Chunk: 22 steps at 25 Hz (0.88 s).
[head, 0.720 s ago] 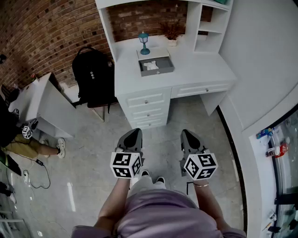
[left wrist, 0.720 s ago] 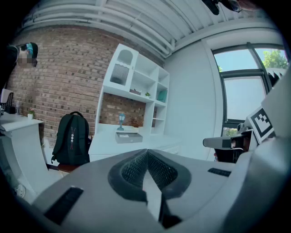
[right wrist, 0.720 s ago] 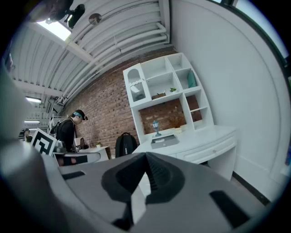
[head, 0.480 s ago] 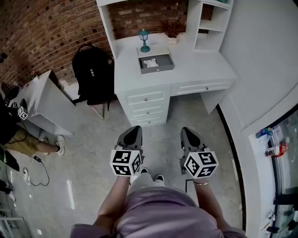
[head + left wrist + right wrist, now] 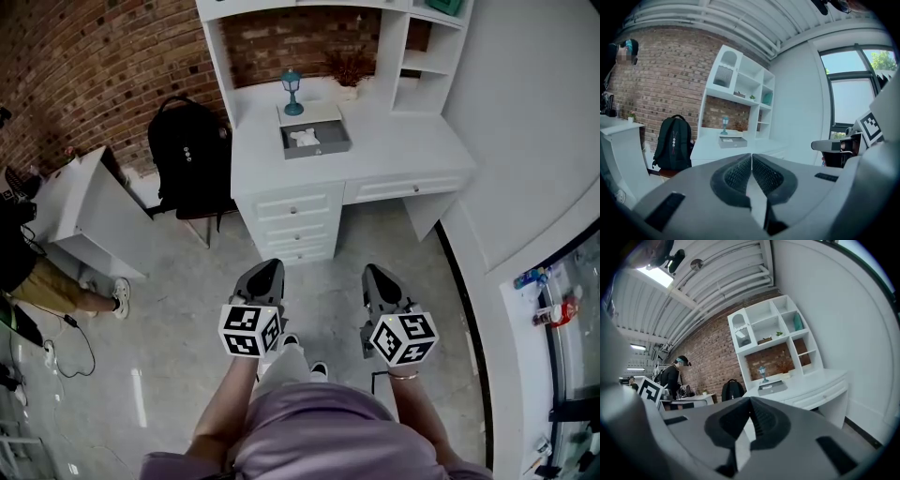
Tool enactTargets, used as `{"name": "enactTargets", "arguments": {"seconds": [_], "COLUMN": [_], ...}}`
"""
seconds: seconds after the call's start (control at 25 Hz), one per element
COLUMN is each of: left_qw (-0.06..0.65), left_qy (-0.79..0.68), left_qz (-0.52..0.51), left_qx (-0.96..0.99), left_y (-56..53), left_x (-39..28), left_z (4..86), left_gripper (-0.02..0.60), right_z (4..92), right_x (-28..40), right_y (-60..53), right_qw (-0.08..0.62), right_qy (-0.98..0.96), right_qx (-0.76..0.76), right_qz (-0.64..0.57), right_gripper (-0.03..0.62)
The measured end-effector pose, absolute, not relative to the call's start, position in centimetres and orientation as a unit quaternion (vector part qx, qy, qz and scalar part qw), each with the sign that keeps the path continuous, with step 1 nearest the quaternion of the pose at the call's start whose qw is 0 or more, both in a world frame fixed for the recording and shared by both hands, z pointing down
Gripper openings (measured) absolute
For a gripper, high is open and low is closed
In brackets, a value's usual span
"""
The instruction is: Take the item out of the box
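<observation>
Head view — white item [image 5: 305, 137] in box [image 5: 317, 150], too small to identify.

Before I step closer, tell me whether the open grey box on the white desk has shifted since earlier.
No. The open grey box still sits in front of the small teal lamp.

The table [image 5: 412, 141] is white, drawers included. The box [image 5: 319, 148] on it is grey, and the item [image 5: 305, 137] inside is white. The small lamp [image 5: 292, 91] is teal. The backpack [image 5: 187, 164] is black. The brick wall [image 5: 84, 66] is red-brown with paler mortar lines. The floor [image 5: 187, 375] is a glossy pale grey. The left tool [image 5: 270, 267] and right tool [image 5: 373, 272] are grey with dark ribbed pads, and each has a cube of black-and-white square markers. The person's shirt [image 5: 319, 431] is lilac.
</observation>
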<state>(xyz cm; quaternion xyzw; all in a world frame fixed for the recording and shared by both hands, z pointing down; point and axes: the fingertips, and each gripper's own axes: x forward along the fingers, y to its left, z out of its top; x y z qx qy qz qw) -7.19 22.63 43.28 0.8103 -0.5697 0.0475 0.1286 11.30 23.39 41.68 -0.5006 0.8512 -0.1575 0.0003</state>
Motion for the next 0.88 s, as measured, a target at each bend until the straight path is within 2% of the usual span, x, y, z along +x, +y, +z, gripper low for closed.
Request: {"name": "enactTargets", "arguments": {"seconds": [0.24,0.36,0.88], "left_qw": [0.142,0.144,0.144], "left_qy": [-0.572,-0.572,-0.562], "left_qz": [0.045,0.046,0.045], "left_qx": [0.806,0.806,0.814], "left_y": [20.7,19.1,6.1], "left_x": [-8.0,-8.5,-11.3], "left_z": [43.7,43.7,43.7], "left_gripper": [0.004,0.056,0.156], "right_z": [42.0,42.1,41.9], "right_x": [11.3,11.1,9.1], "right_y": [21.7,20.5,8.7], "right_qw": [0.004,0.003,0.009], "right_qy": [0.85,0.848,0.835], "right_qx": [-0.501,-0.504,-0.524], "right_qz": [-0.163,-0.165,-0.167], "right_gripper": [0.002,0.002,0.002]}}
